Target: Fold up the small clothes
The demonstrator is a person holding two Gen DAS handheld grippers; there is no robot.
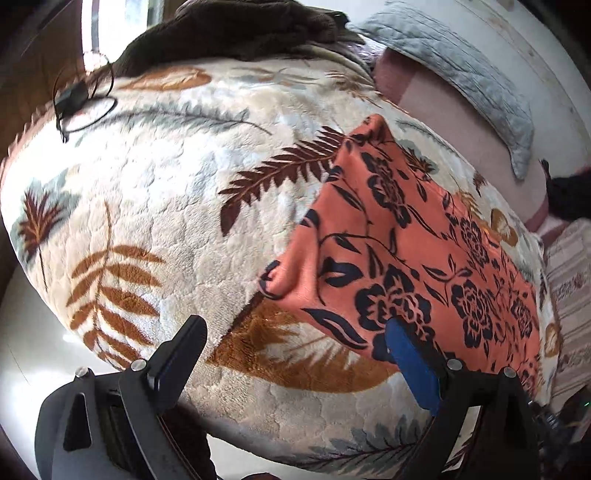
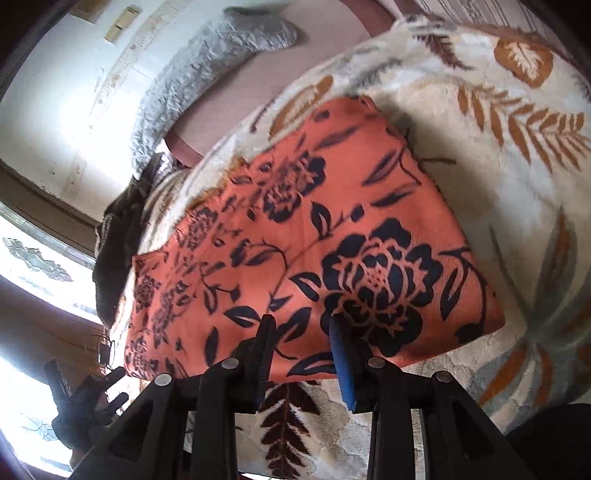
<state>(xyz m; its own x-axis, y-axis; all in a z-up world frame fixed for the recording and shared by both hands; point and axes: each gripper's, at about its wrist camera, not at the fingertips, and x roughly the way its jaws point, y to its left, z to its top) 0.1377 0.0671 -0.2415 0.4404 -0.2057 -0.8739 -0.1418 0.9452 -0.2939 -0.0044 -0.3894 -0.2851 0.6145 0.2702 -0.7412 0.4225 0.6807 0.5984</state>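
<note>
An orange garment with a dark floral print [image 1: 406, 254] lies folded flat on a cream blanket with leaf patterns [image 1: 166, 206]. My left gripper [image 1: 295, 339] is open, its fingers wide apart just above the blanket at the garment's near corner, holding nothing. In the right wrist view the same garment [image 2: 314, 229] fills the middle. My right gripper [image 2: 301, 332] is open with a narrower gap, its fingertips [image 2: 340, 332] over the garment's near edge, and no cloth is between them. The left gripper also shows in the right wrist view at the lower left [image 2: 88, 395].
A dark brown cloth [image 1: 236, 29] lies at the blanket's far end. A grey quilted pillow [image 1: 461, 62] and a pink sheet [image 1: 461, 122] lie beyond the blanket. A black cable with a small device [image 1: 77, 99] rests on the blanket's far left corner.
</note>
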